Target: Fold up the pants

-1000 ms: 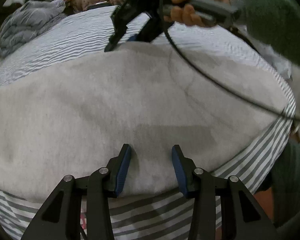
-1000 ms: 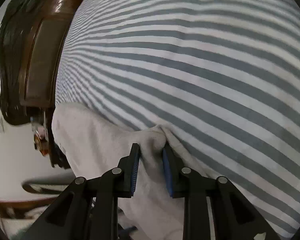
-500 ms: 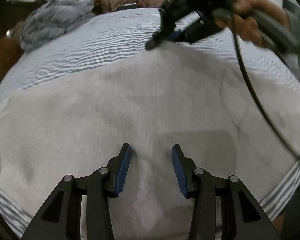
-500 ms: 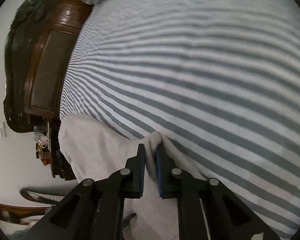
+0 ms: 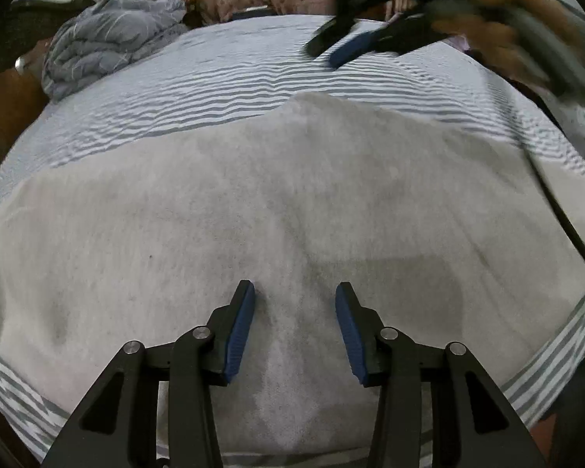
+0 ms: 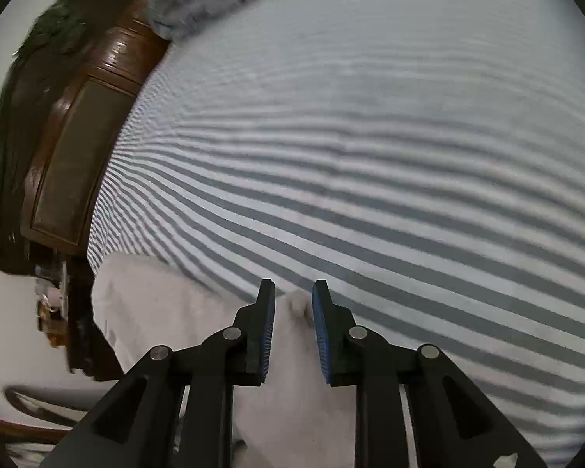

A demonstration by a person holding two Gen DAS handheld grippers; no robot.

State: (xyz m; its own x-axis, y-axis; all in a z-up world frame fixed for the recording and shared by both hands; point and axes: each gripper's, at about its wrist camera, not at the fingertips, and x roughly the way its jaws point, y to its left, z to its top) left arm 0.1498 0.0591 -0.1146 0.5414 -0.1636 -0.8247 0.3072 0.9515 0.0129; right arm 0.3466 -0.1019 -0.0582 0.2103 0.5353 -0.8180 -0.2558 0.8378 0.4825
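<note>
Light grey pants [image 5: 277, 210] lie spread flat on the striped bed and fill most of the left wrist view. My left gripper [image 5: 294, 304] is open and empty, its blue pads just above the fabric near the front edge. My right gripper [image 6: 292, 296] is open, lifted above the far corner of the pants [image 6: 296, 304], with nothing held between its pads. It also shows blurred in the left wrist view [image 5: 351, 45], above the bed beyond the pants' far edge.
The striped grey-and-white sheet [image 6: 409, 195] covers the bed. A crumpled grey quilt [image 5: 105, 46] lies at the far left corner. A dark wooden bed board [image 6: 70, 163] runs along the left side. A black cable [image 5: 557, 202] hangs across the right.
My right gripper was shut on the far corner of the pants. It has opened, let the corner go and lifted away. The left gripper stays open over the fabric.
</note>
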